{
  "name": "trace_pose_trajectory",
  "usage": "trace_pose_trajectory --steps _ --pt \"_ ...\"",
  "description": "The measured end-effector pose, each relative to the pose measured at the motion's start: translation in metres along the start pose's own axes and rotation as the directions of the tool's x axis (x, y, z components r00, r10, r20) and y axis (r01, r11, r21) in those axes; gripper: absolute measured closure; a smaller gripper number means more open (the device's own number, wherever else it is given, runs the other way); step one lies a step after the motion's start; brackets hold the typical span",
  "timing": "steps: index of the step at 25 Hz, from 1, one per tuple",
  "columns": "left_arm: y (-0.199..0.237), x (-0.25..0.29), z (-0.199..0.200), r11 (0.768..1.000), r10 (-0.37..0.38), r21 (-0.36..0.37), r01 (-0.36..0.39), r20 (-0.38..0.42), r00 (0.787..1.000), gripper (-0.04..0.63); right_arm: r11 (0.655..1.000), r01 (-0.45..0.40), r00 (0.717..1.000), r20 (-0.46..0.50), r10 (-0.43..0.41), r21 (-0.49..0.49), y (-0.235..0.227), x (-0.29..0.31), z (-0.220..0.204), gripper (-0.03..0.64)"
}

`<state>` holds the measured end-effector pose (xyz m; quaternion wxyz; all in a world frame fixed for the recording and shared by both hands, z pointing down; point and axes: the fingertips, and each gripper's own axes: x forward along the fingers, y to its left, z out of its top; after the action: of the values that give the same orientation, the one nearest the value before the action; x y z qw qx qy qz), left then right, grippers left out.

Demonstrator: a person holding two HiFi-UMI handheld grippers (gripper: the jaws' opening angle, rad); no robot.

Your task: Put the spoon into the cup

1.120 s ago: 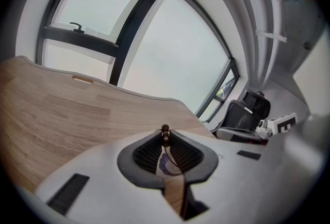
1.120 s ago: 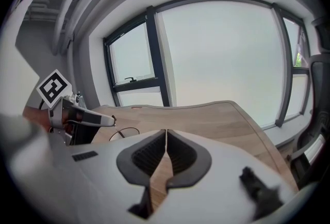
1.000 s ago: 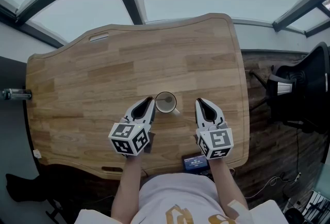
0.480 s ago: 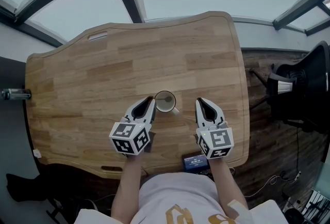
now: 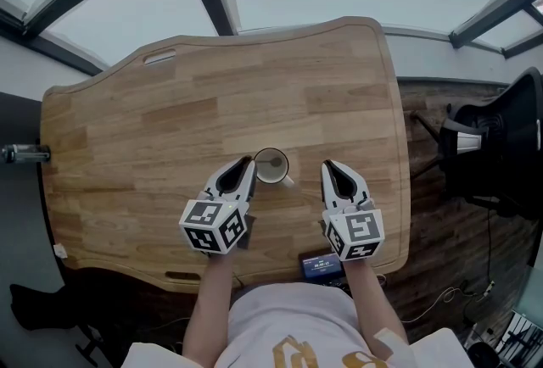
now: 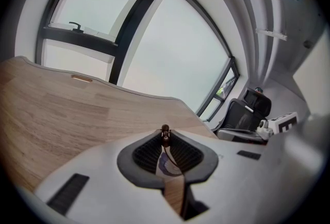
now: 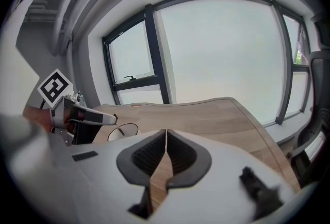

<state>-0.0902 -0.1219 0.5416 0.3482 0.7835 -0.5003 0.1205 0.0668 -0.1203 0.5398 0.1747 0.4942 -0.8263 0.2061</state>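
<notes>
Wooden table fills the middle of the head view, and a person stands at its lower edge with one gripper in each hand. The pale cup stands on the table a little below the centre of the frame, between the two grippers, with its handle turned to the lower right. The left gripper is at the left of the cup, its tip just at the rim. Its jaws are pressed on the spoon: in the left gripper view a thin dark end shows at the tips, pinched between the ribbed pads. At the left of the right gripper view, the spoon hangs from that gripper down over the mouth of the cup. It seems to reach inside, but it is too small there to be sure. The right gripper is to the right of the cup and apart from it, its jaws closed on each other with nothing between. A dark chair is at the right edge.
</notes>
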Motion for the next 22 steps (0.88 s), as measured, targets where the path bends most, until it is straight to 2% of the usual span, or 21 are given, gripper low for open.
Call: trace_pose_trajectory --steps 7,15,19,22 --pt "0.000 0.002 0.001 1.000 -0.013 -0.019 0.013 0.014 1.000 0.543 1.000 0.003 1.000 -0.002 -0.003 0.001 -0.002 0.000 -0.001 0.584" --pt "-0.001 -0.001 0.002 1.000 0.004 0.016 -0.004 0.014 1.000 0.543 1.000 0.003 1.000 -0.002 -0.003 -0.015 -0.001 -0.001 0.002 0.584" --pt "-0.003 -0.005 0.003 0.998 0.017 0.057 -0.018 0.020 1.000 0.543 1.000 0.005 1.000 0.006 -0.005 -0.025 0.001 -0.005 0.004 0.584" --pt "-0.004 -0.010 0.006 0.998 0.025 0.057 -0.027 0.038 0.999 0.543 1.000 0.004 1.000 0.012 -0.003 -0.031 0.004 -0.008 0.006 0.584"
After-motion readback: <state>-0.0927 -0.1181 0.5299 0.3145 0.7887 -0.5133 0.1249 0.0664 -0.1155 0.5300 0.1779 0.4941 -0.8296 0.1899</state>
